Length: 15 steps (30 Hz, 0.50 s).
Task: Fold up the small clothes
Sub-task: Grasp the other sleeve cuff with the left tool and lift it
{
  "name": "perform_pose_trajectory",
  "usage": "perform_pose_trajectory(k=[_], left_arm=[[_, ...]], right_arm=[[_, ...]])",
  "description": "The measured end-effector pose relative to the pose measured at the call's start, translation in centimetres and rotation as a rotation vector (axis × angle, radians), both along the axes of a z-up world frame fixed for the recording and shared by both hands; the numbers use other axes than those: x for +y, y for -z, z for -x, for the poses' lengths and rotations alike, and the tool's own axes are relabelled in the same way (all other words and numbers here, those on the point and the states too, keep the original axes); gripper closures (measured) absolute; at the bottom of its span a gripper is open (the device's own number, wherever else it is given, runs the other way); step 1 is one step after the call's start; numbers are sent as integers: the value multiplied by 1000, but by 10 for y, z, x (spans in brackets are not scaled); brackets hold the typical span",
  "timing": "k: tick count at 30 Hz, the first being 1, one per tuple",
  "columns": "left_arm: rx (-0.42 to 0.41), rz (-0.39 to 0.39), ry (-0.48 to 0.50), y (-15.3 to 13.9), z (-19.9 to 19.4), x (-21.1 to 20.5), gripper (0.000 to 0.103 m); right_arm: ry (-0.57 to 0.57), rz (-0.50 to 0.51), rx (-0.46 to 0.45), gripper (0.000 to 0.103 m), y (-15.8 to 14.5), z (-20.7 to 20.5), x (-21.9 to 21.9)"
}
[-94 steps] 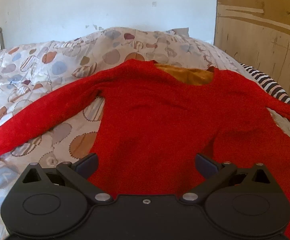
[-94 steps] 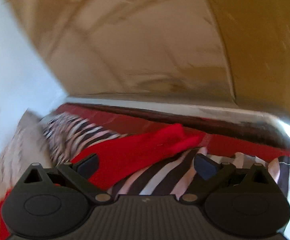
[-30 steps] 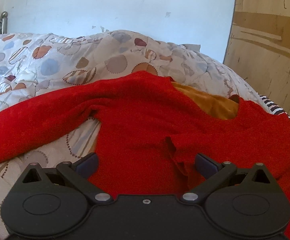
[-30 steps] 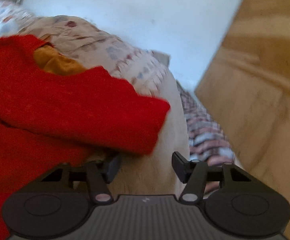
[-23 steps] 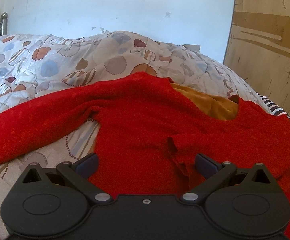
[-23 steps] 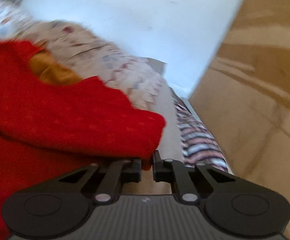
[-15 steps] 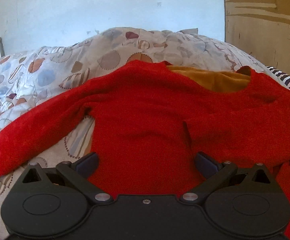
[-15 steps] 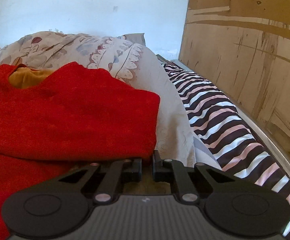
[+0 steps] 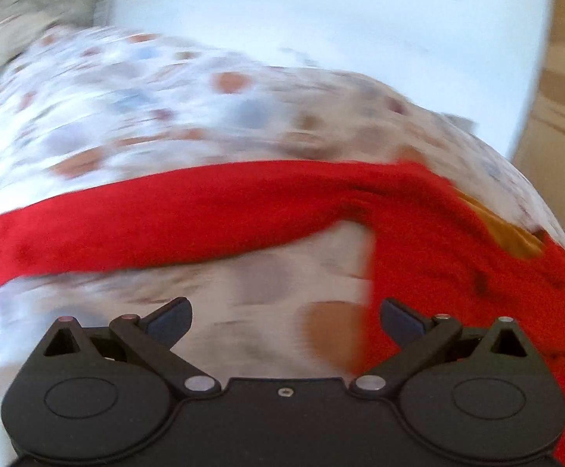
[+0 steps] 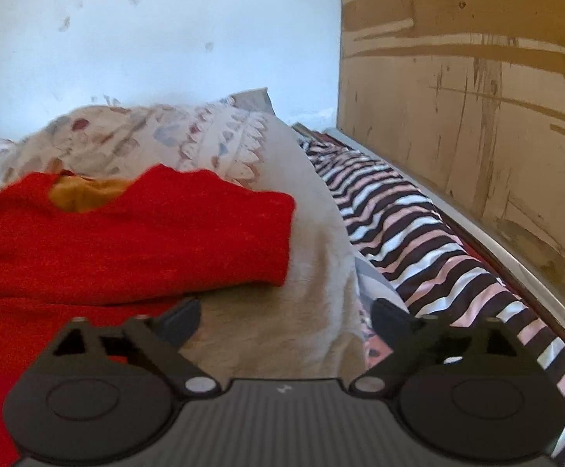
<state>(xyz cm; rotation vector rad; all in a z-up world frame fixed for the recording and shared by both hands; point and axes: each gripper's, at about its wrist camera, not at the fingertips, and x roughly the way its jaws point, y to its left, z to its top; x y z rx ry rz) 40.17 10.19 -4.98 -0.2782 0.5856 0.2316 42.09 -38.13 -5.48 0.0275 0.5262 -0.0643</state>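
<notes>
The red knitted sweater with a mustard-yellow inner lining (image 10: 127, 241) is lying spread on the bed. Its folded-over sleeve end sits just ahead and to the left of the right gripper (image 10: 286, 321), whose jaws are opening, already spread wide, with only bare beige quilt (image 10: 313, 272) between them. The left gripper (image 9: 286, 317) is wide open too, holding nothing; the sweater's other long sleeve stretches across ahead of it, body off to its right, over a blurry circle-patterned duvet (image 9: 127, 116). A black, white and pink striped cloth (image 10: 418, 241) runs right of the right gripper, along a scuffed wooden board (image 10: 477, 116).
</notes>
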Motion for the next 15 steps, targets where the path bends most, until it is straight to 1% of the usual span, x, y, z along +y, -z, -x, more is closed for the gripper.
perform_pose_trajectory(k=[4,6,9,12,15], left_arm=[[-23,32,-174,-4,32,59,0],[-15,61,-242,-3,38,83,0],[1,184,-332,5,41,119,0],[-9,344,-415,15,39,145,1],[-42,437,-563,25,40,158,1]], right_arm=[[-34,-15,-39,0,-12,22,16],[-64,-32,-66,0,-19,34,26],[-112,-68,-96,0,-28,51,41],[-158,-83,-106,0,-33,63,57],[-191,-86,-102,0,-34,72,73]])
